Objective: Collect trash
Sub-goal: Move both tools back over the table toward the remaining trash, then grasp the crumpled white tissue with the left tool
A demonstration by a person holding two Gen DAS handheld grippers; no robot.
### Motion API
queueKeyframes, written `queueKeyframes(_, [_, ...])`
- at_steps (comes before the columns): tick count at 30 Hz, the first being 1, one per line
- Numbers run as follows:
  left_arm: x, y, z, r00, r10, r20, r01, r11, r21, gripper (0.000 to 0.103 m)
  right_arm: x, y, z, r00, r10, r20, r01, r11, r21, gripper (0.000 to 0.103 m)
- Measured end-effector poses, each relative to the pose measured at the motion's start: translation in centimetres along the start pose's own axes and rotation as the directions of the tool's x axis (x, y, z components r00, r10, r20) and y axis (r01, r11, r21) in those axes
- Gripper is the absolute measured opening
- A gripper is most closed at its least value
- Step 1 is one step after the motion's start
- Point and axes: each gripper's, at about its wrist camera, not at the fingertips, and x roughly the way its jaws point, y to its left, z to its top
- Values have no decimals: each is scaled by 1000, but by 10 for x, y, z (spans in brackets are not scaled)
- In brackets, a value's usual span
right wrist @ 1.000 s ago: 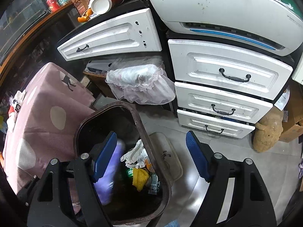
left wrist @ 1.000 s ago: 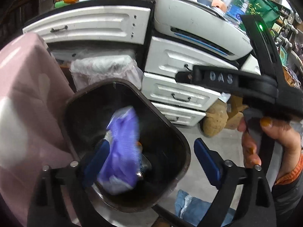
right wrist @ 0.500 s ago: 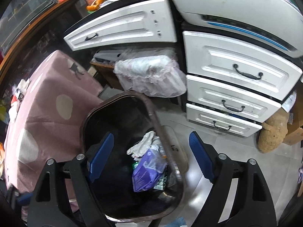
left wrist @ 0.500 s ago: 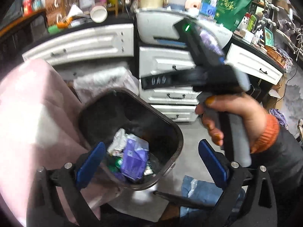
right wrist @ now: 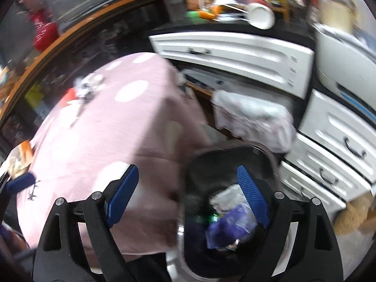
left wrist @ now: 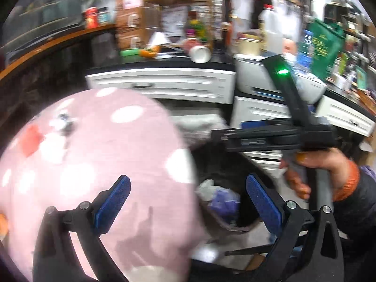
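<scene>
A dark trash bin (right wrist: 235, 151) stands on the floor beside a table with a pink spotted cloth (right wrist: 112, 127). A purple wrapper (right wrist: 231, 225) lies inside on white paper and other trash; it also shows in the left wrist view (left wrist: 223, 199). My left gripper (left wrist: 188, 202) is open and empty, over the table's edge and the bin (left wrist: 237, 228). My right gripper (right wrist: 188, 192) is open and empty above the bin's left rim; its body (left wrist: 277, 136) shows in the left wrist view. Small scraps (right wrist: 87, 87) and an orange packet (right wrist: 20, 157) lie on the cloth.
White drawers (right wrist: 329, 141) and a printer (right wrist: 345, 56) stand behind and right of the bin. A bag-lined white basket (right wrist: 253, 115) sits behind the bin. A cluttered black counter (left wrist: 164, 58) runs along the back. A brown sack (right wrist: 352, 213) lies on the floor at right.
The purple wrapper has dropped from my left gripper into the bin. Both grippers have swung left and up, so the pink table now fills more of both views.
</scene>
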Motion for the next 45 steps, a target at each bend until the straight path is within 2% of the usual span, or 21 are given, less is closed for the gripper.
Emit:
queueKeyframes(5, [-8,56,1,996,93,-1,-93,992,-81,98,9,48,21,998,69,3,-68,993,-91,85])
queueKeyframes(10, [-11,111,4,978,209,-10,-209,968,-139,98,22,88,39,991,131,-18,-133,981,-138,85])
queueKeyframes(14, [-1,148,5,967,249,-55,-255,950,-179,98,34,115,52,990,140,-23,-141,972,-185,85])
queueKeyframes(19, [17,189,3,962,254,-105,-272,932,-240,98,40,131,65,990,143,-21,-144,965,-219,85])
queueKeyframes(25, [41,220,12,960,250,-125,-276,916,-292,97,50,135,74,990,133,-35,-138,963,-232,85])
queueKeyframes(30, [70,234,32,965,220,-146,-255,918,-305,97,62,135,80,991,122,-51,-130,967,-220,85])
queueKeyframes(32, [84,237,38,961,227,-160,-266,918,-293,97,65,136,83,992,111,-51,-120,968,-221,85])
queueKeyframes(33, [90,239,38,957,236,-167,-276,916,-290,95,67,137,84,993,107,-52,-116,968,-223,85])
queueKeyframes(34, [96,241,39,955,238,-175,-281,915,-290,85,69,138,86,993,101,-54,-110,968,-226,85])
queueKeyframes(35, [99,242,39,955,235,-180,-281,913,-296,80,71,138,87,994,96,-54,-106,968,-228,85])
queueKeyframes(36, [101,244,38,955,232,-185,-280,909,-308,69,72,139,89,994,93,-54,-103,967,-231,85])
queueKeyframes(38, [102,249,34,960,211,-184,-264,902,-341,58,77,144,92,995,85,-56,-96,966,-241,85])
queueKeyframes(39, [99,250,33,962,207,-177,-258,900,-351,50,80,147,95,995,82,-56,-93,964,-248,85])
queueKeyframes(40, [93,253,31,968,198,-152,-242,896,-372,40,83,150,97,995,81,-55,-92,963,-252,85])
queueKeyframes(41, [87,255,30,972,193,-134,-231,893,-386,35,86,154,99,995,81,-54,-93,962,-256,85])
queueKeyframes(43, [68,262,32,974,206,-90,-225,884,-410,8,95,165,105,994,87,-61,-101,958,-269,85])
queueKeyframes(45, [54,268,33,971,235,-51,-233,873,-428,8,105,174,110,993,94,-76,-112,954,-277,85])
